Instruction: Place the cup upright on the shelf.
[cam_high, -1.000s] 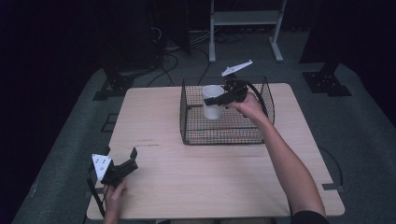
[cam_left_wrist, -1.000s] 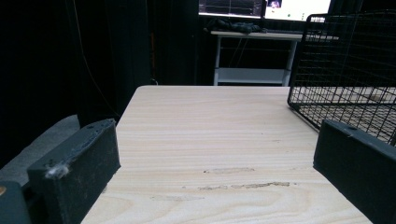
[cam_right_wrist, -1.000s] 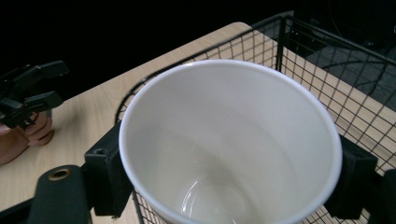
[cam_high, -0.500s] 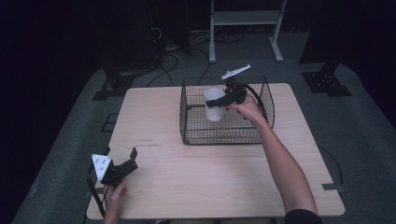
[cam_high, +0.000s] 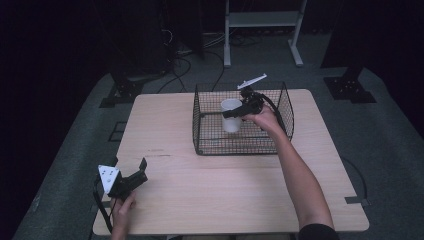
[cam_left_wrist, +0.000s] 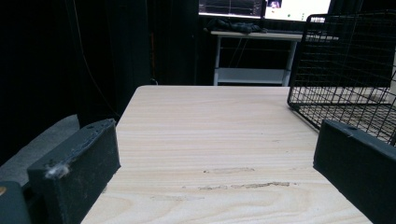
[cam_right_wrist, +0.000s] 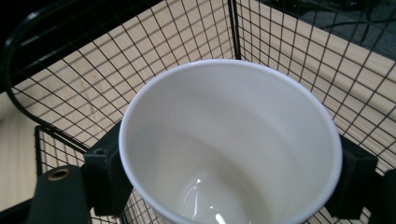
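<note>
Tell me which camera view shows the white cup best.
The right gripper view: the cup sits close up between that gripper's jaws, open mouth and empty inside plain. The high view shows it small, upright inside the wire basket, held by the right gripper. The left gripper view gives the basket's corner and bare table.

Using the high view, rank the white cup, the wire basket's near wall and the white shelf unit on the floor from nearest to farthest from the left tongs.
From the left tongs at the table's near left corner:
1. Wire basket's near wall, mid-table, to the right.
2. White cup, inside the basket, held in the right tongs.
3. White shelf unit, on the floor beyond the table.
</note>
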